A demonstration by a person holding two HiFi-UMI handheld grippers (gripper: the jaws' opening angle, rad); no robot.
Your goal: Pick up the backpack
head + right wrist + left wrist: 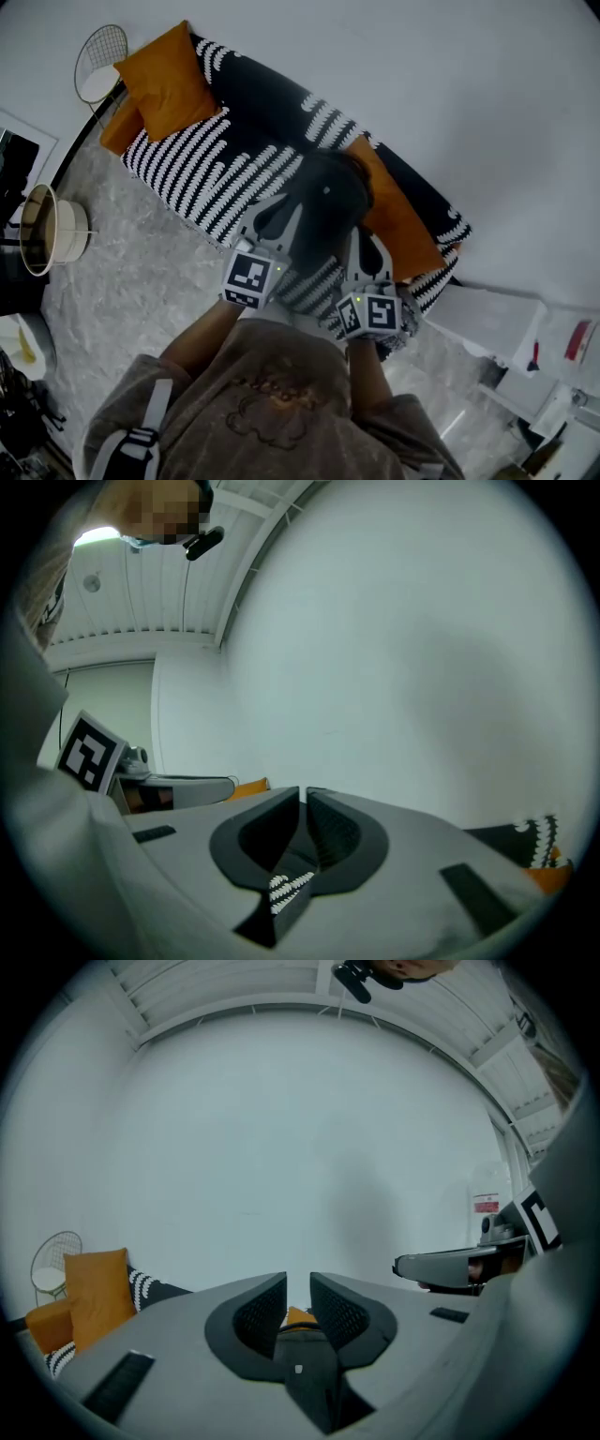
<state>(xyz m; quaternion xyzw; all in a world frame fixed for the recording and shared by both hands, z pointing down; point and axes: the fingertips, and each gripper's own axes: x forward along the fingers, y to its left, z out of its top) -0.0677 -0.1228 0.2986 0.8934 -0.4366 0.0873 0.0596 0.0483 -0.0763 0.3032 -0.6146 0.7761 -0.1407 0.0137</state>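
**Two hand-held grippers reach toward a backpack lying on a striped sofa**

Nearest in the head view is a person's grey-brown shirt [281, 412], with both forearms stretched forward. The left gripper [284, 208] and the right gripper [363, 236] each carry a marker cube and point at the sofa. The dark fabric backpack [328, 192] lies on the seat of the black sofa with white wavy stripes [202, 164]. It sits between the two grippers and just beyond them. Their tips overlap its near edge, but contact cannot be judged from here. Only the head view shows the backpack whole.

The finger states show only in the gripper views. In the left gripper view the fingers [261, 1312] stand slightly apart and press on nothing. A sliver of orange shows through the narrow gap. In the right gripper view the fingers [267, 827] are closed together and hold nothing, with a strip of sofa pattern visible beneath them. Each of these views also catches the other gripper at its edge.

A long orange cushion [398, 225] lies just behind the backpack. A square orange cushion [169, 80] rests at the sofa's far end, beside a round white wire stand [101, 58]. A round white tub [56, 230] sits on the grey marbled floor [141, 281]. A plain white wall [450, 94] rises behind everything.
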